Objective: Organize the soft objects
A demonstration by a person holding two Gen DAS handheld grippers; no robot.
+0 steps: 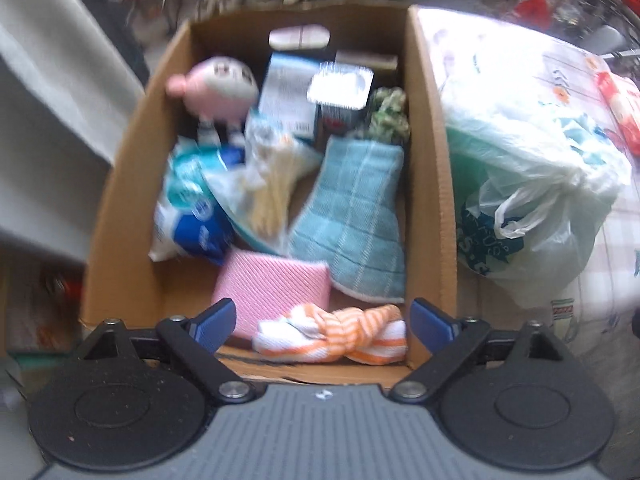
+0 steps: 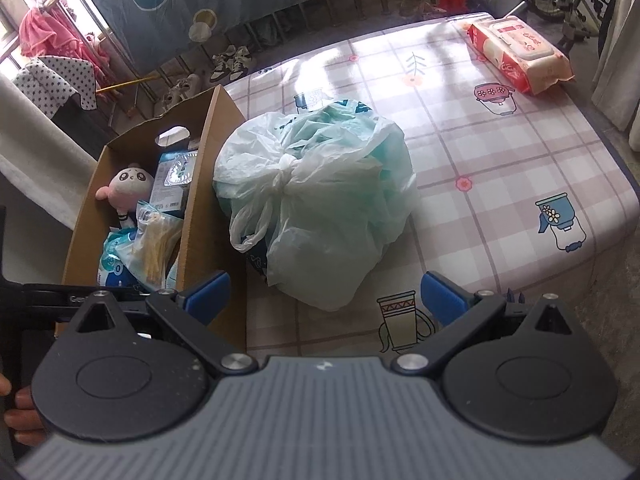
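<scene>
Supporting surface: a table covered with a pink-checked cloth [image 2: 500,152] printed with pots and flowers. Resting directly on it: a cardboard box [image 2: 208,184], open-topped, ahead-left of the right claw; a knotted plastic bag [image 2: 320,208] straight ahead of it, touching the box wall; a wet-wipes pack [image 2: 520,52] at the far right edge, well apart.

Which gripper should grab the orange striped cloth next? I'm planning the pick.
Probably left: its open gripper hangs right over the orange striped cloth in the box. The right gripper faces the tied bag.
</scene>
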